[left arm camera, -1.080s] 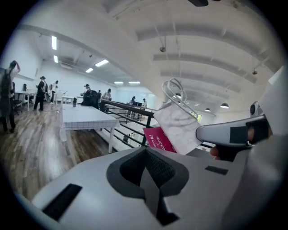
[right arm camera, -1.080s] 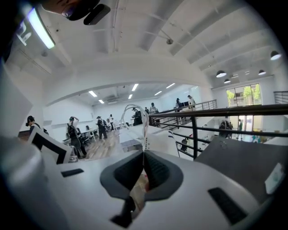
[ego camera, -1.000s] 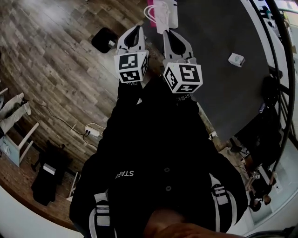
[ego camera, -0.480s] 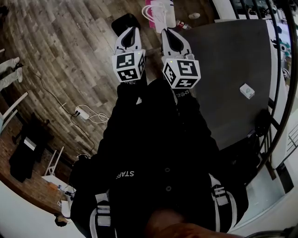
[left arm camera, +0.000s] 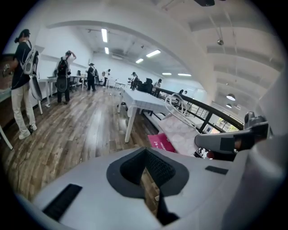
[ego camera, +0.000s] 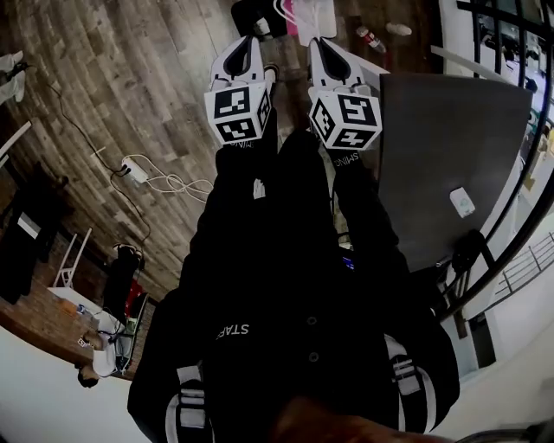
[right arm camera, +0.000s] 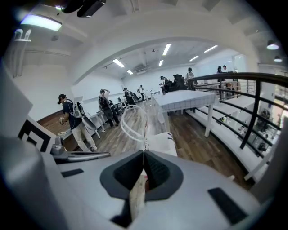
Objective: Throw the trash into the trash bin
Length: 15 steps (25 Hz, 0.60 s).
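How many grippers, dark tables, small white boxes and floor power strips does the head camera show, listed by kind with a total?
grippers: 2, the left gripper and the right gripper
dark table: 1
small white box on that table: 1
power strip on the floor: 1
total: 5

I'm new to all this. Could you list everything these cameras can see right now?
white bag with loop handles: one, white, on the floor ahead
pink flat item: one, pink, beside the bag
dark grey table: one, grey, right
small white box: one, white, on that table
plastic bottle: one, pale, lying on the floor
power strip with cables: one, white, floor left
black railing: one, black, right
people: several, background
left gripper: one, grey, jaws shut, empty
right gripper: one, grey, jaws shut
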### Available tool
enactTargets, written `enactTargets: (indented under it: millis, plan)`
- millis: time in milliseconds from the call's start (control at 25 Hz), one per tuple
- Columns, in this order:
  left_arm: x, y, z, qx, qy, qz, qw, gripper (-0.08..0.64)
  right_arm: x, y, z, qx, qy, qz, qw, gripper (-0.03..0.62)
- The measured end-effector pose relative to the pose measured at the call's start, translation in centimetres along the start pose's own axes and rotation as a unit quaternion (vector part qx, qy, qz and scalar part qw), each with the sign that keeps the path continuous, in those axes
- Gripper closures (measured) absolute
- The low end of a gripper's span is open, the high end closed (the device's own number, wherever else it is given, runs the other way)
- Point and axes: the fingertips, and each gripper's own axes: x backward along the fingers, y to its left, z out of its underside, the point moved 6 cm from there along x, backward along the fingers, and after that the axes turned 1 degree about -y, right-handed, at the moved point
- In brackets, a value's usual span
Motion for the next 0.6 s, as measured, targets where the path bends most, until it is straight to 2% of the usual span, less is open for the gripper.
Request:
enactTargets:
  millis: [240,600]
  plan:
    - [-4.0,5.6,6.0,0.018,0.029,-0.02,0.9992,0.56,-7.2,0.2,6.0,0.007,0.044,-0.019,0.999,0.574]
    - [-11.4,12.4,17.2,0.037,0.076,-0.039,0.9957,0.56,-17.6,-1.5,18.1,-0.004,0.105,-0.038,0.994,0.574]
